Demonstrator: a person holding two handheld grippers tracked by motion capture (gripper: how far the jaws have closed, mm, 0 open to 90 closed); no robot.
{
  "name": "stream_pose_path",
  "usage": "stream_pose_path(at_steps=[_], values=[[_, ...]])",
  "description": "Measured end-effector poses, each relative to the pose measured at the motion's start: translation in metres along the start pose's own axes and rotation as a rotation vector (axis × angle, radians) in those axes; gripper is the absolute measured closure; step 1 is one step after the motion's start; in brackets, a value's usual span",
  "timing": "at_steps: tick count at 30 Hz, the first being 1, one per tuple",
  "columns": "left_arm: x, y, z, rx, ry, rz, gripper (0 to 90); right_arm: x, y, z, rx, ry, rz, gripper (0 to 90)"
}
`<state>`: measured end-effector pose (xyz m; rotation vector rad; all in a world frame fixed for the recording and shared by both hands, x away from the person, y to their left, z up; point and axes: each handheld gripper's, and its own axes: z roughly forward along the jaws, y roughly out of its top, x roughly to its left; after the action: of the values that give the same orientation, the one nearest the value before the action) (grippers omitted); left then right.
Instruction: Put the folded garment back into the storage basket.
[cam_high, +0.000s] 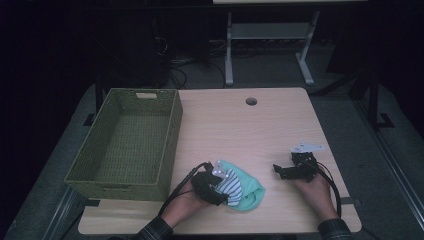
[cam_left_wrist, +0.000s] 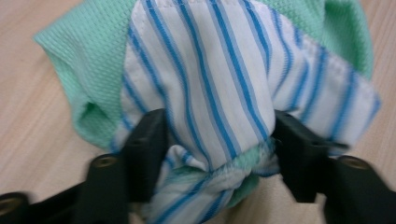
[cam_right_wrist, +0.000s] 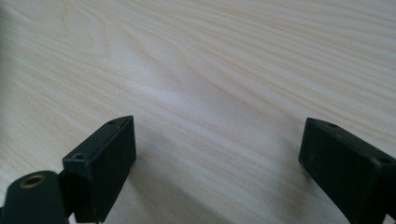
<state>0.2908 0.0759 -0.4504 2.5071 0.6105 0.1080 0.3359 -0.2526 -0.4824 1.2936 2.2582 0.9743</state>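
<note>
My left gripper (cam_left_wrist: 217, 135) pinches the bunched striped-and-green cloth (cam_left_wrist: 219, 70), jaws pressed into its folds, at the table's (cam_high: 260, 125) near edge just right of the green woven basket (cam_high: 170, 145). My right gripper (cam_high: 286, 169) rests well apart on bare wood, jaws wide and holding nothing. The grasp looks made; lifting the cloth into the basket, which holds nothing yet, remains to be done.

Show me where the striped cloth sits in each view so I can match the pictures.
High view: the striped cloth lies low and centre, on the green cloth, at the left gripper.
Left gripper view: it fills the middle, bunched between that gripper's jaws.
Right gripper view: bare table, no cloth.
Shared landmark: the pale wood table.
</note>
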Motion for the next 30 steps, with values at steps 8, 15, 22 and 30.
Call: stream_pose_path(at_steps=[8, 15, 22, 30], values=[[0.008, 0.002, 0.0, -0.013, -0.038, -0.013, 70.2, 0.0, 0.0, 0.0, 0.0, 0.0, 0.001, 10.5], [0.014, 0.005, -0.008, -0.048, -0.084, -0.053, 71.3, 0.0, 0.0, 0.0, -0.001, -0.001, 0.003, 10.4], [0.016, 0.013, -0.023, -0.088, -0.113, -0.061, 71.3, 0.0, 0.0, 0.0, -0.001, 0.0, 0.003, 10.4], [0.023, 0.023, -0.041, -0.104, -0.117, -0.059, 71.3, 0.0, 0.0, 0.0, -0.001, 0.0, 0.002, 10.4]])
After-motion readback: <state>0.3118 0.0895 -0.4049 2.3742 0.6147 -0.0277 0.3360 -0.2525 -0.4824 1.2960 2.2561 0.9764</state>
